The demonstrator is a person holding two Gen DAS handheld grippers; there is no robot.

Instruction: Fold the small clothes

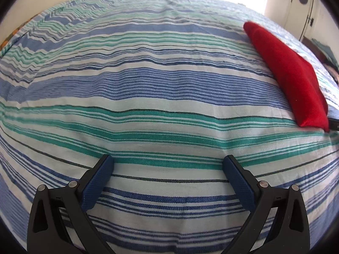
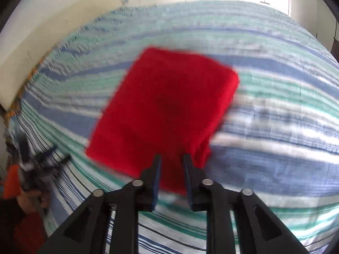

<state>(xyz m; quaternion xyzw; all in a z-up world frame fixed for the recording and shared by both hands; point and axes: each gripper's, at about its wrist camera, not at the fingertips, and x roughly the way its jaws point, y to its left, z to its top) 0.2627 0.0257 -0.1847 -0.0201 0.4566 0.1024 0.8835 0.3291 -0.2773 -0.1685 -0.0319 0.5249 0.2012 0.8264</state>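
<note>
A red cloth (image 2: 165, 105), folded into a rough rectangle, lies on the striped bedspread (image 2: 275, 148). The right wrist view is blurred. My right gripper (image 2: 172, 157) is at the cloth's near edge with its jaws a narrow gap apart. Red fabric shows between the pads, which do not look pressed on it. In the left wrist view the same red cloth (image 1: 290, 74) lies far to the right. My left gripper (image 1: 167, 158) hangs wide open over bare bedspread (image 1: 148, 84), holding nothing.
The blue, green and white striped bedspread fills both views. A pale wall (image 2: 53, 31) runs along the bed's left side, and bright windows are beyond its far edge. A hand with an orange sleeve (image 2: 12, 180) and blurred dark parts are at the lower left.
</note>
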